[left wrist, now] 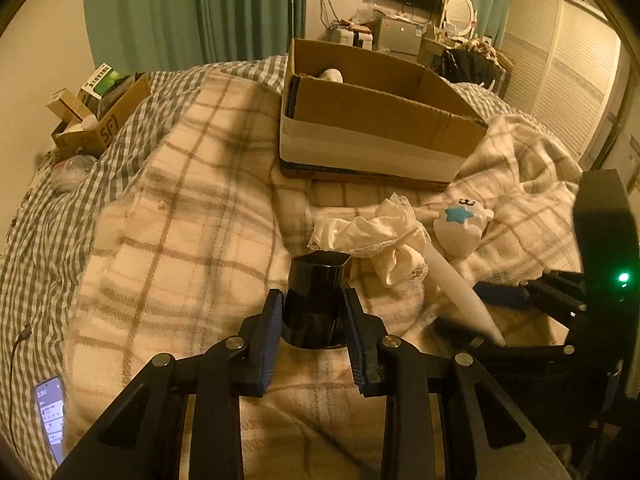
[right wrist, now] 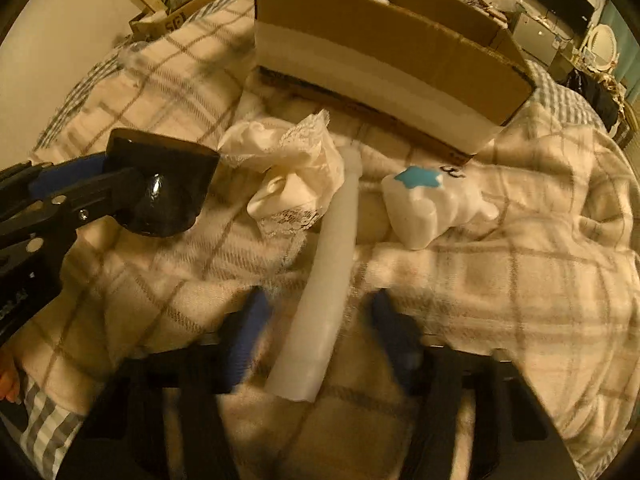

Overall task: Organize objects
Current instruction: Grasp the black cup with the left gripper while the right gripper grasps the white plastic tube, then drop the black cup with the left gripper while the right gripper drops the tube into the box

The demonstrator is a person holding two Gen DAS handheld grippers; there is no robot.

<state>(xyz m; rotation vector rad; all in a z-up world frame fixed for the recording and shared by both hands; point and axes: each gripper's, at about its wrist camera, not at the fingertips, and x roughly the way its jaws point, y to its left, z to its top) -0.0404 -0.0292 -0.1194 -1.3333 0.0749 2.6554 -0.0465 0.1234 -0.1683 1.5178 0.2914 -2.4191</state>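
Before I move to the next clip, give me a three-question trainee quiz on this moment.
1. True or false: the left gripper is shut on the black cup.
2. Which thing lies between the right gripper's open fingers? A) white tube B) star toy C) lace cloth
3. Fill in: the cardboard box sits on the ____, beyond the cloth and toy.

Key: 1 true. 2 A; the fingers flank the tube without touching it. 3 blanket.
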